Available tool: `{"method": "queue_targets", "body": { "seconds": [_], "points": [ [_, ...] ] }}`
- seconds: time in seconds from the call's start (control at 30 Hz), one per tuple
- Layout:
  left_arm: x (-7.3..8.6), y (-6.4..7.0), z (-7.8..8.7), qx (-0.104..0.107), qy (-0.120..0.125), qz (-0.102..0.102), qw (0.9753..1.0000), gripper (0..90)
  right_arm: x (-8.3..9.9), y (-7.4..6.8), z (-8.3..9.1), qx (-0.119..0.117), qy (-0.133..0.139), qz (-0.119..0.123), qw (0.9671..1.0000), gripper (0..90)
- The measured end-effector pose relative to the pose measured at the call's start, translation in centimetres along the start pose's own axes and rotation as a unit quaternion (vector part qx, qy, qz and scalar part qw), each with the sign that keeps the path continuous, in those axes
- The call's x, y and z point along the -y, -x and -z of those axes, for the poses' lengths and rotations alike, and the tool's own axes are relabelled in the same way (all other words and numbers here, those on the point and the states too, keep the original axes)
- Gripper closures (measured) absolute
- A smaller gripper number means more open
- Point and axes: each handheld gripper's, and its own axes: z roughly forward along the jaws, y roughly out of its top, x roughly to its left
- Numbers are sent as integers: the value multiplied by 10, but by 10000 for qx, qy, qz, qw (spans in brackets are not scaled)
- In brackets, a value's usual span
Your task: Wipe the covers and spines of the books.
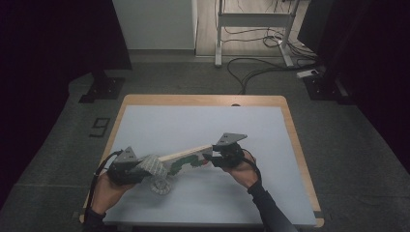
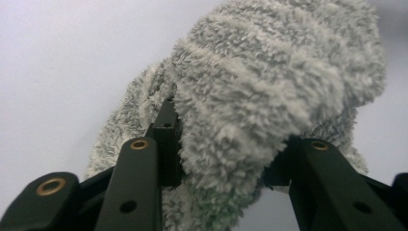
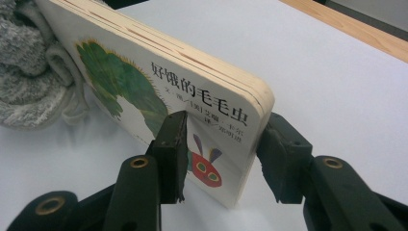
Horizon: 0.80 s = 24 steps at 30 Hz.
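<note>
Right gripper (image 3: 219,154) clamps board book's (image 3: 163,82) corner (bare table (image 1: 193,125) beyond), cloth (image 2: 260,96) opposite.

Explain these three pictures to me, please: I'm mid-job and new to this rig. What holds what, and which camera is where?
No robot arm here: a person holds a two-jaw gripper in each hand. The high view looks down on the table with its pale mat. The other two cameras ride on the grippers and look along their black jaws. The left gripper is shut on a fluffy grey cloth. The right gripper clamps one end of a board book with a green caterpillar on its cover. The cloth is pressed against the book's far end, as if wiping it.
</note>
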Motion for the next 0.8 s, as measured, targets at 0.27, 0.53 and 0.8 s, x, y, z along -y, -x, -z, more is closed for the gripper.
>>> {"method": "queue_targets", "body": {
  "seconds": [0.27, 0.53, 0.8],
  "points": [
    [13, -4, -20, 111, -238, 117, 9996, 588, 1, 0, 0, -3, 29, -10, 10000, 542],
    [30, -9, -39, 364, -210, 387, 9984, 581, 2, 0, 0, -3, 47, -28, 10000, 542],
    [28, -8, -32, 319, -61, 293, 9990, 587, 1, 0, 0, -5, 33, -12, 10000, 543]
  ]
}}
